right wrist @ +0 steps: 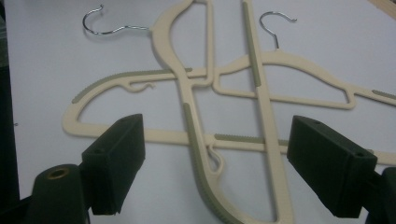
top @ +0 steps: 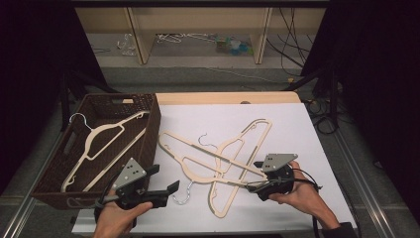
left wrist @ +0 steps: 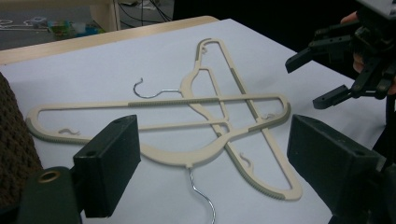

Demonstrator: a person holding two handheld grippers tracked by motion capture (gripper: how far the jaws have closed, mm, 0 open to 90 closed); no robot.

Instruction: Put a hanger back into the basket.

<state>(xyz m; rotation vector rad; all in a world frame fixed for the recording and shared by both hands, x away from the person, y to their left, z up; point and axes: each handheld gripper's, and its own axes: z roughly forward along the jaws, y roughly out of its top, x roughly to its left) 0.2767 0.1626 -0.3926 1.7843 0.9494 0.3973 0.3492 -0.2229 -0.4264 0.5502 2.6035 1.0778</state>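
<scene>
Nearest the high cam: left tool [top: 166, 186], held in the person's left hand [top: 116, 218] at the desk's near edge, jaws spread w/ nothing between them. It sits just beside the near right corner of the brown woven basket [top: 148, 106], pointing right toward the hangers. In the left gripper view its black jaws stand wide apart, framing the crossed pair of hangers on the white desk [left wrist: 116, 60].

Right tool [top: 256, 175] in the right hand [top: 297, 196], near-right part of the desk, also spread, not pinching anything. Its tips sit right at the end of a hanger arm; can't tell from the high view if touching. In the right gripper view the jaws are wide, w/ hanger bars on the desk between and beyond them, pads clear of them.

Two cream plastic hangers lie crossed mid-desk: first hanger [top: 178, 144] runs roughly left to right, metal hook toward the near edge; second hanger [top: 247, 136] lies across it, running from the far right toward the near edge, hook pointing left. They overlap near the middle.

A third hanger [top: 99, 136] lies inside the basket, hook at the far left.
</scene>
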